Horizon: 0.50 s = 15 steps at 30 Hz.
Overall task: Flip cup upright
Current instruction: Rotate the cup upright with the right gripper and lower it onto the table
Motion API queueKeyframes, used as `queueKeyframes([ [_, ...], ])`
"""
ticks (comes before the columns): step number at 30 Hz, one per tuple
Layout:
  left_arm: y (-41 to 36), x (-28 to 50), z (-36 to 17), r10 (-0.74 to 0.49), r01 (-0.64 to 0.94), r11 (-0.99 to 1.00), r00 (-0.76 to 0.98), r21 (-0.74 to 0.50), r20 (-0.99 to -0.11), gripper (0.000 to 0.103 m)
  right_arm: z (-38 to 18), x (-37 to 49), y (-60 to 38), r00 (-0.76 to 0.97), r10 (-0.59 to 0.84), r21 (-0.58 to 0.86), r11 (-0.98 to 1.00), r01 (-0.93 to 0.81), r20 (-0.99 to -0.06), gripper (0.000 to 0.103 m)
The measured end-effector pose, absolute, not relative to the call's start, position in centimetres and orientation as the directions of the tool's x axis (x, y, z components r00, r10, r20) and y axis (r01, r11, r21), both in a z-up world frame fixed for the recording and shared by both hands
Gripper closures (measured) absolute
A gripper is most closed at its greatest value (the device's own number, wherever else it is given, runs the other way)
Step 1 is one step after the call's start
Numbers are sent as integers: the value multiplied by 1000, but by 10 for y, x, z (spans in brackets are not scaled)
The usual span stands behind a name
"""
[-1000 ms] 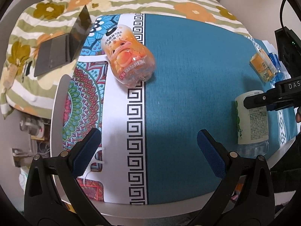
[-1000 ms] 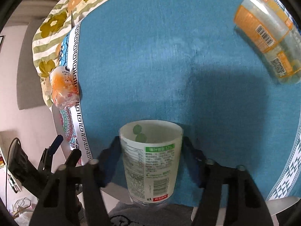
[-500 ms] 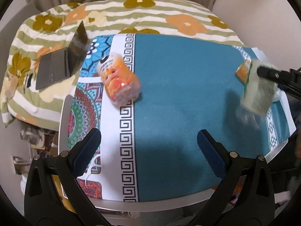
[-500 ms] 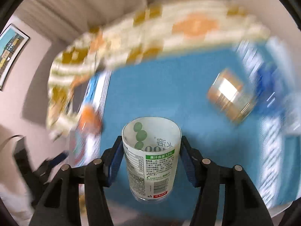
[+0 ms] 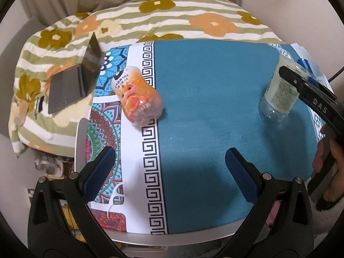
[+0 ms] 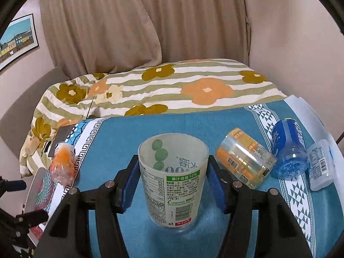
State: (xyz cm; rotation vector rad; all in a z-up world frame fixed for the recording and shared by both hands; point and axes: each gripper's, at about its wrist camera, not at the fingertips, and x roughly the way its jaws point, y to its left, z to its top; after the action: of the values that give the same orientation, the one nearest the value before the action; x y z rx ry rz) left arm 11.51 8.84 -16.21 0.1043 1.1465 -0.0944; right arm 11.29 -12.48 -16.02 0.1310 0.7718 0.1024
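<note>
A clear cup with a white and green label (image 6: 173, 185) stands upright, mouth up, its base at the blue cloth. My right gripper (image 6: 173, 181) is shut on it, blue pads against both sides. In the left wrist view the same cup (image 5: 279, 92) sits at the right, held by the right gripper (image 5: 298, 79). My left gripper (image 5: 169, 172) is open and empty above the near table edge.
An orange cup (image 5: 137, 99) lies on its side at the cloth's left border. An orange-label cup (image 6: 243, 163), a blue cup (image 6: 289, 148) and a white cup (image 6: 321, 165) lie on their sides at right. A laptop (image 5: 75, 81) rests on the flowered bedding (image 5: 172, 21).
My right gripper has swung from pointing down to level, turning the cup from lying to mouth-up and lowering it to the cloth. My left gripper has drawn back and stayed open.
</note>
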Motion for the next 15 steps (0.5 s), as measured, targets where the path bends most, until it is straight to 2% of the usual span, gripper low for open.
queueKeyframes([
  [15, 88, 113, -161, -42, 106, 994, 409, 2, -912, 0, -164, 90, -107, 679, 118, 20, 988, -150, -725, 45],
])
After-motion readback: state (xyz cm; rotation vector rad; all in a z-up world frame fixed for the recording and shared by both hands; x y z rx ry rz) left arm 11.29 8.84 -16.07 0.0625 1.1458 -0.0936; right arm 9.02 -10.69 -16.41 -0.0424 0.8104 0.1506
